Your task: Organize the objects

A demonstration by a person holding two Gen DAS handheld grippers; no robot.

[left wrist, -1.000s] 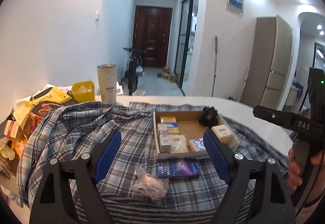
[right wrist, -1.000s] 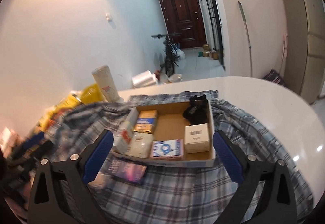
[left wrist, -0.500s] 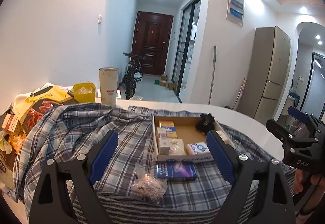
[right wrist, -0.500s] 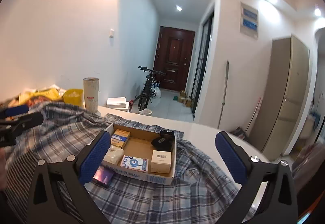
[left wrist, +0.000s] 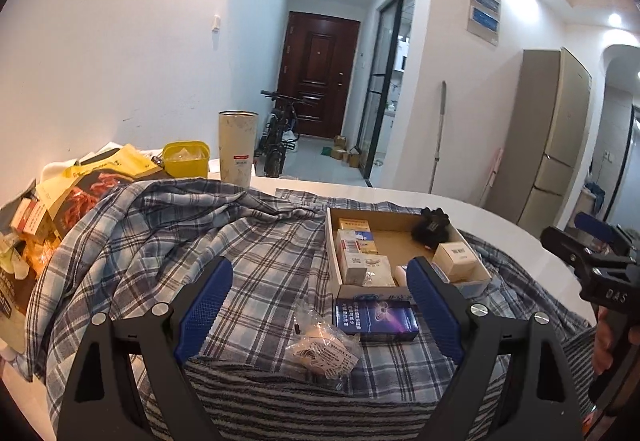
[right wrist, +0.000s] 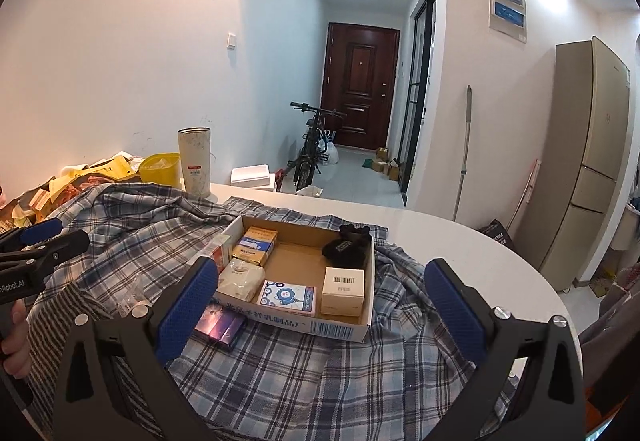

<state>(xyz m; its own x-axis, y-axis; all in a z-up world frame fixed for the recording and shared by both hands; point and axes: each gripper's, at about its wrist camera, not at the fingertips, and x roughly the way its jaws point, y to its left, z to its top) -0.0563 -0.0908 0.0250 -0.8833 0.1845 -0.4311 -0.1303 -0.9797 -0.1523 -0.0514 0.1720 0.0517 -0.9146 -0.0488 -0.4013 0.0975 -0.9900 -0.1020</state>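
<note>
— Box [right wrist: 304,273], cardboard, sits open on the plaid shirt [right wrist: 280,373] spread across the white desk [right wrist: 480,253]. See what's inside?

— A white carton [right wrist: 344,291] with a barcode at the near right, a small box with blue cartoon print [right wrist: 287,297] beside it, a pale wrapped packet [right wrist: 241,279], a yellow and blue box [right wrist: 256,245] further back, and something black and fuzzy [right wrist: 347,247] in the far right corner.

— And outside it?

— A dark blue box [left wrist: 374,317] lies flat on the shirt, just against the near wall of the cardboard one. A crinkly clear packet [left wrist: 322,347] rests near it, to the left.

— The grippers?

— Left gripper [left wrist: 320,311] has its jaws spread wide, nothing pinched — the dark blue box and the packet lie below, between them. Right gripper [right wrist: 320,309] is just as wide, jaws released, framing the cardboard box from above without touching it.

— The rest of the desk?

— A tall pale tumbler [left wrist: 237,147] stands at the far edge, a yellow tub [left wrist: 186,158] beside it, and a heap of yellow snack bags [left wrist: 92,181] on the left. A hand [right wrist: 14,341] grips the left tool's handle.
</note>
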